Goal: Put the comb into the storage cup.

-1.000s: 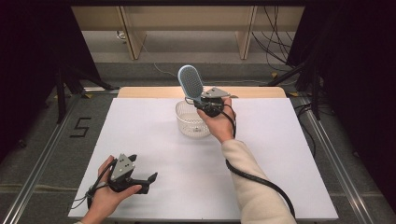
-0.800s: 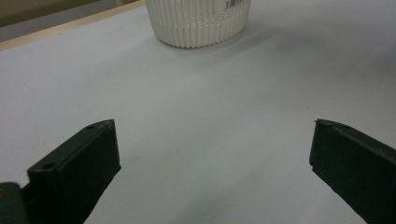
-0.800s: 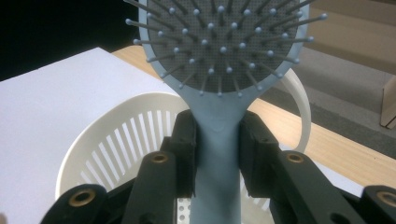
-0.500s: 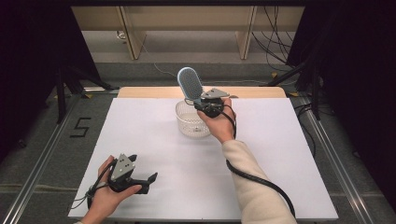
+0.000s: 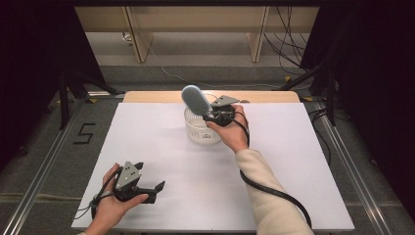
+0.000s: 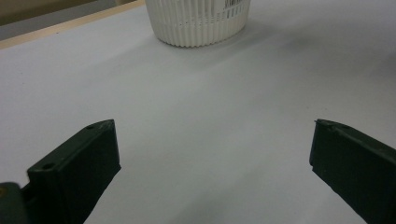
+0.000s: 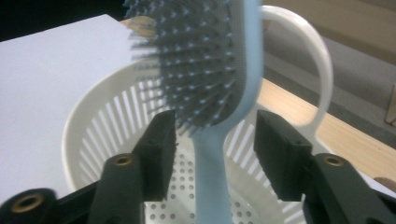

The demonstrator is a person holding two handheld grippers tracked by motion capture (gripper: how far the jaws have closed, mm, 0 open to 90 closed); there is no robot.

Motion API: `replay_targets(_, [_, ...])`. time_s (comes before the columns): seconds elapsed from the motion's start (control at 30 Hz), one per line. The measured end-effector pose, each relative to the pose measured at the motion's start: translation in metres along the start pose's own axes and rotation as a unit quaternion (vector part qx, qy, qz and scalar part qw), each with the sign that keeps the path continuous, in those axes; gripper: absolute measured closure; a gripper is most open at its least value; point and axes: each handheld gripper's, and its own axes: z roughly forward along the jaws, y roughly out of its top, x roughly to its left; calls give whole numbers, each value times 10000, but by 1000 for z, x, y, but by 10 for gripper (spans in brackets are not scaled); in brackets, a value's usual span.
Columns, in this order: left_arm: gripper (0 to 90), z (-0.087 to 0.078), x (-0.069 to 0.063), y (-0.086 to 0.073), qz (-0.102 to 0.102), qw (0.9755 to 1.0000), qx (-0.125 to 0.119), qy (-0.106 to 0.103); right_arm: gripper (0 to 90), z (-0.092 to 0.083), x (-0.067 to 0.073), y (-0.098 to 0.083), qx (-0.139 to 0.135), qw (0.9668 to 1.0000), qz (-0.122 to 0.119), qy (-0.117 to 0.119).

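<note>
**Hairbrush let go over the basket**

My right gripper has just been opening — its jaws now stand apart on either side of the pale blue hairbrush, no pad pressing it. The brush stands upright with its handle down in the white slotted basket at the table's far edge. My left gripper rests near the front-left corner, jaws wide open — nothing between them.

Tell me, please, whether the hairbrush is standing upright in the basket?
Upright: the hairbrush stands handle-down in the basket, head above the rim, between the right gripper's open fingers.
</note>
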Motion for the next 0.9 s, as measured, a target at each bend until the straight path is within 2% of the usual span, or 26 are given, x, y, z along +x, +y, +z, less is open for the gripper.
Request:
replay_targets(0.1, [10,0,-1,0,11,10000,-2,9,363,-9,-2,0,-36,9999,-78,112])
replay_targets(0.2, [11,1,-1,0,16,10000,22,8,314,-17,-4,0,-75,9998,-77,168])
replay_targets(0.37, [11,1,-1,1,11,10000,13,7,314,-27,-9,2,-248,9990,113,348])
replay_targets(0.5, [11,0,-1,0,-12,10000,7,-3,312,-32,-12,2,-231,9979,250,549])
replay_targets(0.9, [11,0,-1,1,-33,10000,-17,0,207,-49,-19,-9,-303,9967,363,653])
